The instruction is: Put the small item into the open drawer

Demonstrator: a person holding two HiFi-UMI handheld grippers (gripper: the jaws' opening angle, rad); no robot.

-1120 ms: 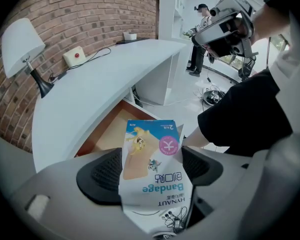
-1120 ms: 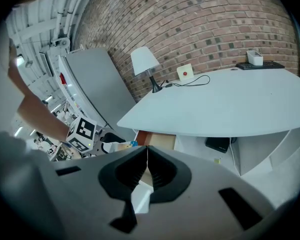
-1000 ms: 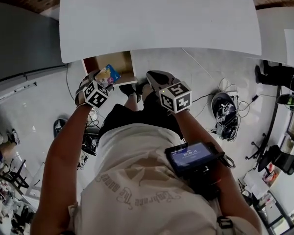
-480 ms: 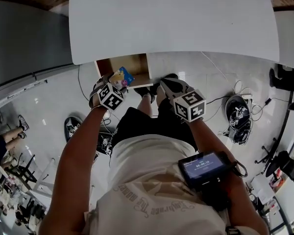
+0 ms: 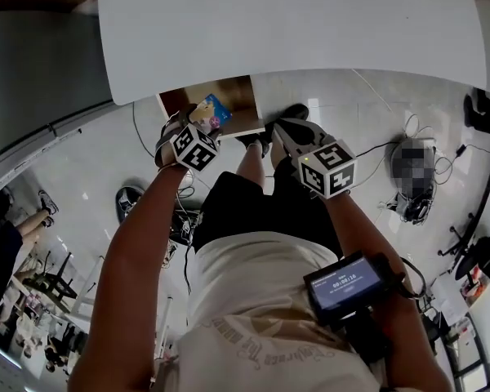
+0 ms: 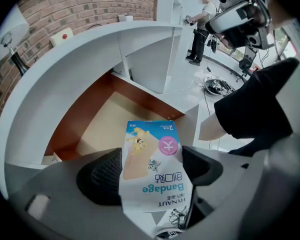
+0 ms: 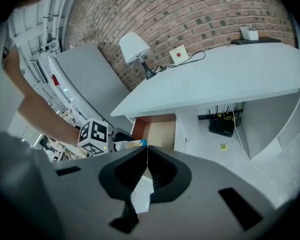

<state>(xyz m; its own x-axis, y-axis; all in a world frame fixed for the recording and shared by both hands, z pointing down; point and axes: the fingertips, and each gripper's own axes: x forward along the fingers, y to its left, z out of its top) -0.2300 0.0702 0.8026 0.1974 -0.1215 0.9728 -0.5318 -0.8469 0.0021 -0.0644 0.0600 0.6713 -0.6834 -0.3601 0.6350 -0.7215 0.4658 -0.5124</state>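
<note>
The left gripper (image 6: 152,155) squeezed the bandage pack (image 6: 151,176). The open drawer (image 6: 102,131) waited near, at 11 o'clock. The pack was not inside yet. The right gripper (image 7: 146,156) was closed, holding nothing.

Drawer (image 5: 242,95) half under desk (image 5: 294,31).

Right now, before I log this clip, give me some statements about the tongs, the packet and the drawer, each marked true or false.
1. The left tongs are clamped on a bandage packet. True.
2. The right tongs hold a second packet. False: their jaws are closed together with nothing between them.
3. The drawer is shut. False: it stands pulled out under the white desk.
4. The part of the drawer floor that shows is bare. True.
</note>
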